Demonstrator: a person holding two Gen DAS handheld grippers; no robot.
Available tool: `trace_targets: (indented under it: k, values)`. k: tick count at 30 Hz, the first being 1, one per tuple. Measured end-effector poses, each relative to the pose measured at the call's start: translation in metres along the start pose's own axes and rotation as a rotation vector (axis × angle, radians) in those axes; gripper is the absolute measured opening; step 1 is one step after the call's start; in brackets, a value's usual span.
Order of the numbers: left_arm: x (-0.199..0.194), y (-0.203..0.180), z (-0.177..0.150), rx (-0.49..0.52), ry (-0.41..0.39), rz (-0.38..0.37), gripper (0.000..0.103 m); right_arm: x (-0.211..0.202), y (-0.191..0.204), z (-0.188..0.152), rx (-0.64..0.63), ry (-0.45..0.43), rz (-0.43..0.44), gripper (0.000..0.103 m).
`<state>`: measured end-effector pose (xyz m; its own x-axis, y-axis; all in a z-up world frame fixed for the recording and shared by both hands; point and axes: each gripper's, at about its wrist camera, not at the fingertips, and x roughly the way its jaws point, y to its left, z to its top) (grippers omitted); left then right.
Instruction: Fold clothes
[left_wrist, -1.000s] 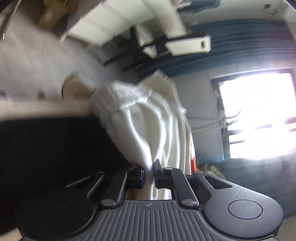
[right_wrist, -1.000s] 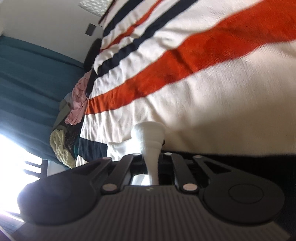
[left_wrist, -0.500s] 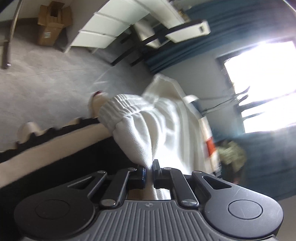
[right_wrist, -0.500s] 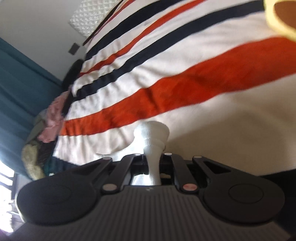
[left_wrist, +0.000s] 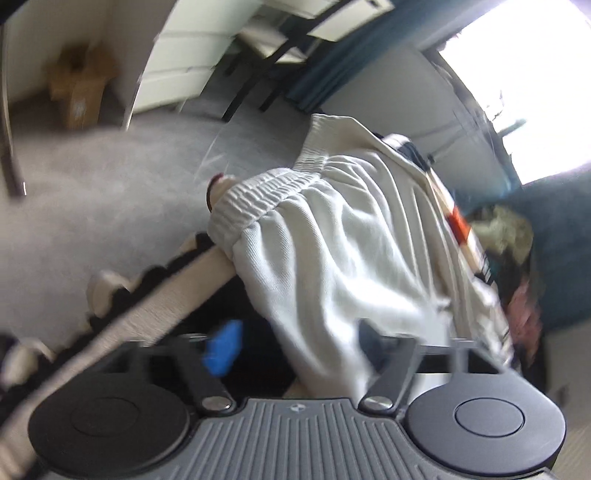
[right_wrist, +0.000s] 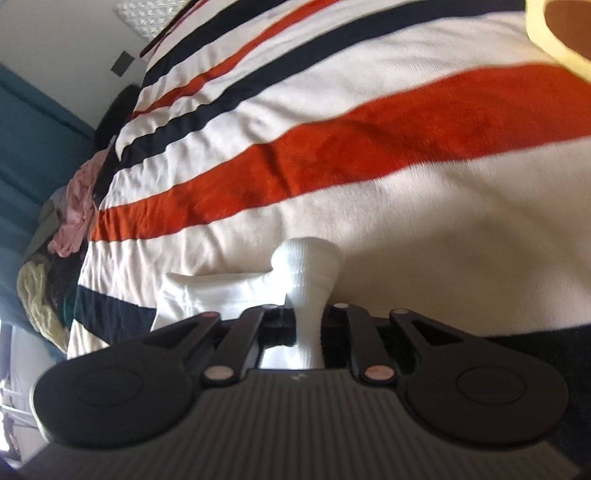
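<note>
A white garment (left_wrist: 332, 243) with a gathered elastic waistband hangs over the bed's edge in the left wrist view. My left gripper (left_wrist: 295, 343) sits just under it, and its jaws are opening. The blue pad (left_wrist: 223, 347) stands well clear of the cloth, which drapes loosely between the jaws and over the right finger. In the right wrist view a bunched end of the white garment (right_wrist: 306, 266) runs between the jaws of my right gripper (right_wrist: 308, 325). Those jaws are opening slightly, and the cloth still fills the narrow gap between the pads.
A blanket (right_wrist: 332, 158) striped white, orange-red and navy covers the bed. A heap of clothes (right_wrist: 70, 214) lies at its far end by a teal curtain (right_wrist: 29, 147). Beyond the bed edge (left_wrist: 166, 295) are grey carpet (left_wrist: 92, 206), a cardboard box (left_wrist: 79, 92) and chair legs (left_wrist: 255, 77).
The left jaws have swung wide apart and let go of the white cloth they pinched. The left view has rolled and lifted. The right jaws have widened slightly around their cloth.
</note>
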<state>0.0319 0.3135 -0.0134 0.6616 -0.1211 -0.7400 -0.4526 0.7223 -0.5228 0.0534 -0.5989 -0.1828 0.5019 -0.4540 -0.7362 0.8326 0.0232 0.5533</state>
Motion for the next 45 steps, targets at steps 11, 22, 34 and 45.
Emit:
trace_targets:
  k: [11,22,34,45]
  values:
    - [-0.034,-0.094,-0.059,0.543,-0.259,0.090,0.090,-0.079,0.053,-0.029,-0.434,-0.290,0.146,0.066]
    - [-0.023,-0.194,-0.101,0.596,-0.362,-0.123,0.091,-0.140,0.073,-0.075,-0.701,-0.251,0.514,0.066]
    - [0.036,-0.244,-0.153,0.774,-0.422,-0.144,0.093,-0.168,0.090,-0.154,-0.897,-0.152,0.702,0.066]
    - [0.075,-0.234,-0.161,0.788,-0.385,-0.067,0.093,-0.169,0.099,-0.182,-0.975,-0.130,0.730,0.066]
